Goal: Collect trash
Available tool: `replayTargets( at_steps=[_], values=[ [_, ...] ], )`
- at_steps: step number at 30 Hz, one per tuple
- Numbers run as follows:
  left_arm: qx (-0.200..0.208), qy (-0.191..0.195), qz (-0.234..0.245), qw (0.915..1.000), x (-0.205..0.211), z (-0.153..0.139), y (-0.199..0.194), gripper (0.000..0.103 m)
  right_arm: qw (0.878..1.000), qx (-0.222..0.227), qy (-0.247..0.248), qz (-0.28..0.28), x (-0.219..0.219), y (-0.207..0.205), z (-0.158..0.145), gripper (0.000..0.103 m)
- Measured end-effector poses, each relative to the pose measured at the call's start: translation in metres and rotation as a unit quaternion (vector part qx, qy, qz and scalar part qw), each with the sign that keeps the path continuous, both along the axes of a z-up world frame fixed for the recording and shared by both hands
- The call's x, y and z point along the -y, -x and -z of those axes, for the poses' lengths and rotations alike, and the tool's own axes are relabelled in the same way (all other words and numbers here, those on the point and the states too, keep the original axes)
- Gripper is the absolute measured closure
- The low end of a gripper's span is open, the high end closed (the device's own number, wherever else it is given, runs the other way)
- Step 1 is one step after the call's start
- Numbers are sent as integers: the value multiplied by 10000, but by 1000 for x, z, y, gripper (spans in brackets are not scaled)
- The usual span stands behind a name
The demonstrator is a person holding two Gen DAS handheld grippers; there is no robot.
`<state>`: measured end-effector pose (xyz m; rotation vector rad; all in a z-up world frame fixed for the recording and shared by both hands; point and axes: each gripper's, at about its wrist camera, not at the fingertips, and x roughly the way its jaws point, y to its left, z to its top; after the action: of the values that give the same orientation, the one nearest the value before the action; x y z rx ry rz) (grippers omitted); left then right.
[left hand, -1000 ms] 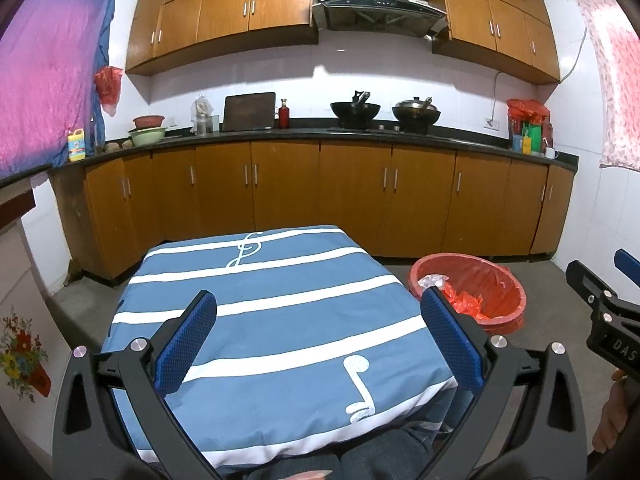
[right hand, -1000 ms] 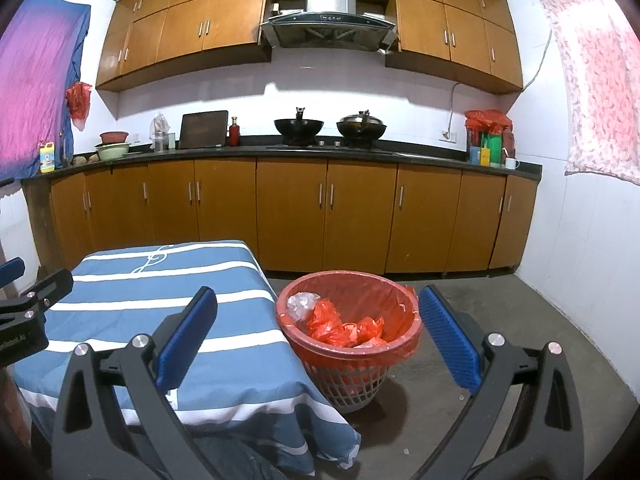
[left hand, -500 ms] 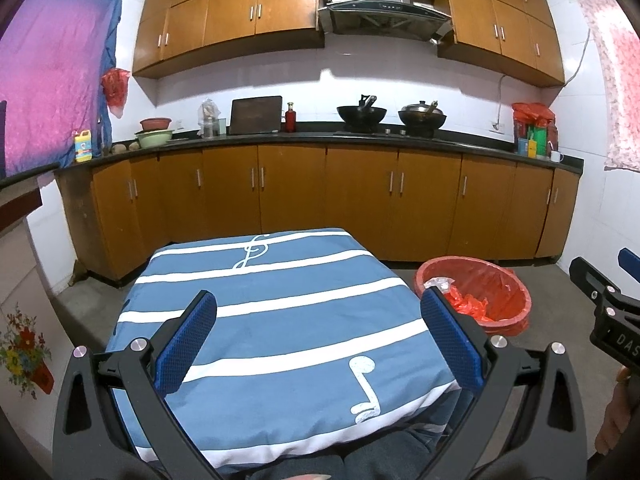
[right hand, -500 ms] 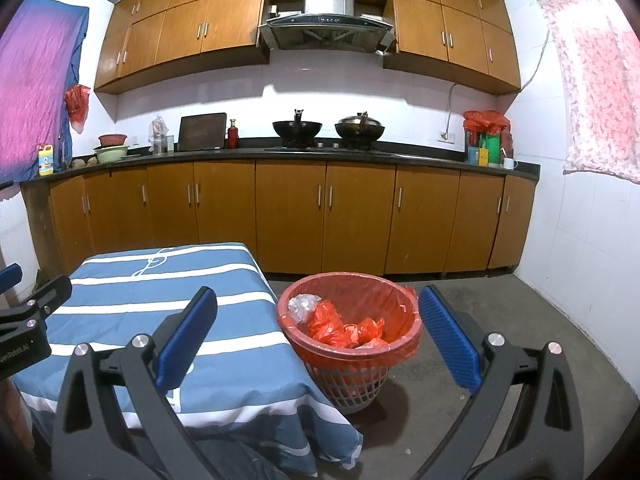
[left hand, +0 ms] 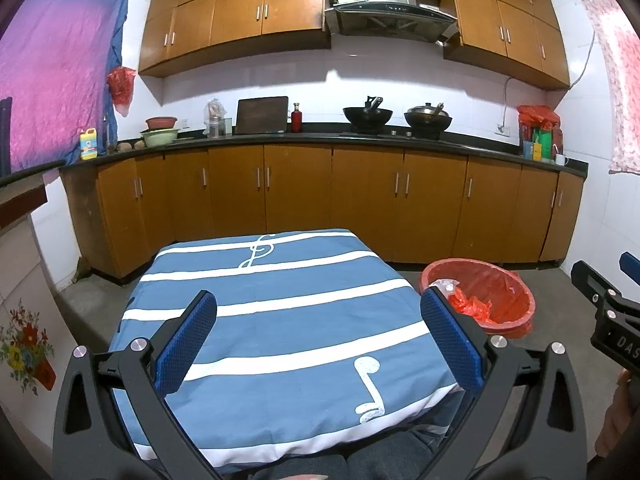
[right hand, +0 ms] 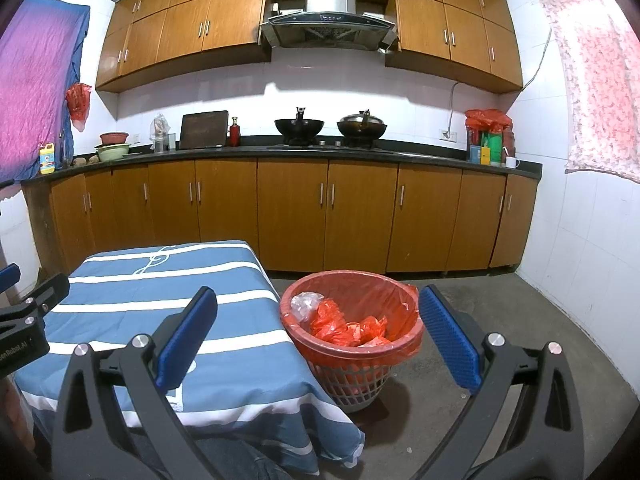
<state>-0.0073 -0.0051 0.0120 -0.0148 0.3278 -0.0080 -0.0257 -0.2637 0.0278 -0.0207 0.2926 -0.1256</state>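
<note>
Both my left gripper and right gripper are spread wide, holding nothing — they've lifted slightly in the past second. The table carries no trash; the basket off its right edge holds it. I judge collecting finished.

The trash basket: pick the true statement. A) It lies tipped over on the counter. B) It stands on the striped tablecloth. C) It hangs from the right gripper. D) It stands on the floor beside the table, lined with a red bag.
D: the trash basket stands upright on the concrete floor right next to the table, its red bag liner folded over the rim.
</note>
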Motion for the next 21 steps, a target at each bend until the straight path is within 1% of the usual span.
replayTargets(
  at_steps=[21],
  values=[
    [-1,8,29,10000,0,-5,0,2,10000,-6,-14,2,1,0,-1,4]
  ],
)
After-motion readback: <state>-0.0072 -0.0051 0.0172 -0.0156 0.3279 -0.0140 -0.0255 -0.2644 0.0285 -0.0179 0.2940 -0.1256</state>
